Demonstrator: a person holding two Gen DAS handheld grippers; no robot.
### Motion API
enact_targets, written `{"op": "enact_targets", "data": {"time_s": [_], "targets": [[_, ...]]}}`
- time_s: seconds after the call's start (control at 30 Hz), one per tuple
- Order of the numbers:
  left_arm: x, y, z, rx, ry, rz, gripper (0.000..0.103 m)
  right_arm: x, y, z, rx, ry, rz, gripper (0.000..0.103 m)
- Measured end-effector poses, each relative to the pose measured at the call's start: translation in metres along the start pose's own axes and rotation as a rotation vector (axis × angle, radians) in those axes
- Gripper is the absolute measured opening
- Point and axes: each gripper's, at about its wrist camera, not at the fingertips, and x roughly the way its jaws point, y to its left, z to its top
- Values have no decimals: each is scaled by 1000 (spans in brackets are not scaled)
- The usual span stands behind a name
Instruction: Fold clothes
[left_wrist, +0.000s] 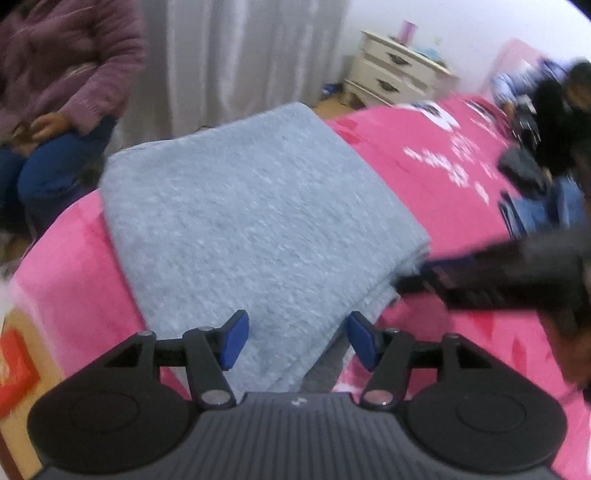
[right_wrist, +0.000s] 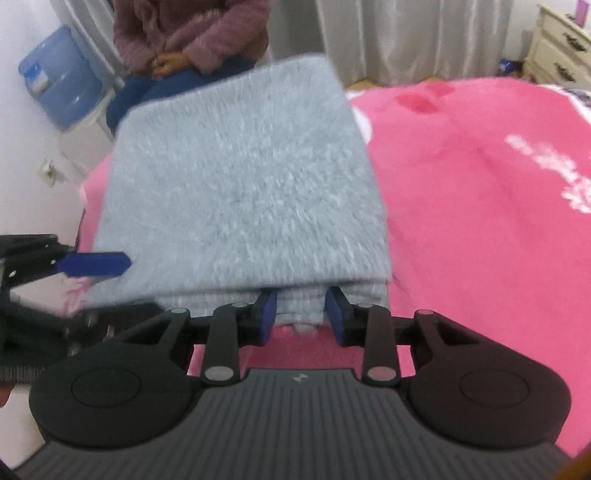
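A grey fuzzy garment (left_wrist: 251, 206) lies folded into a thick square on the pink bedspread (left_wrist: 436, 173). My left gripper (left_wrist: 299, 339) is open at the garment's near corner, its blue pads (left_wrist: 234, 339) wide apart with cloth lying under the gap. In the right wrist view the same garment (right_wrist: 240, 192) shows its stacked edge toward me. My right gripper (right_wrist: 301, 314) is shut on that layered edge, which fills the gap between its pads. From the left wrist view the right gripper (left_wrist: 410, 284) meets the garment's right side. One blue finger (right_wrist: 96, 264) of the left gripper rests at the garment's left edge.
A person in a mauve sweater and blue jeans (right_wrist: 184, 40) sits just beyond the bed's far edge. A blue water dispenser (right_wrist: 59, 77) stands by the wall. A cream nightstand (left_wrist: 399, 70) is at the back, and another person (left_wrist: 557, 110) sits at the bed's far right.
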Motion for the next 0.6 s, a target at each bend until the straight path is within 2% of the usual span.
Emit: {"op": "enact_targets", "data": {"time_s": [0.03, 0.1, 0.2, 0.27, 0.47, 0.6], "targets": [[-4, 0, 0, -23, -4, 16, 71, -8, -1, -5, 8, -1, -11, 29], [-13, 1, 1, -61, -17, 56, 86, -21, -4, -18, 33, 18, -51, 30], [-25, 0, 4, -126, -22, 62, 98, -32, 1, -37, 57, 54, -72, 30], [-28, -2, 5, -172, -13, 64, 99, -34, 11, -49, 42, 72, -86, 30], [-27, -6, -3, -241, 28, 165, 100, -34, 28, -62, 61, 107, -111, 31], [-22, -5, -11, -257, 92, 240, 100, -34, 28, -63, 99, 113, -133, 34]]}}
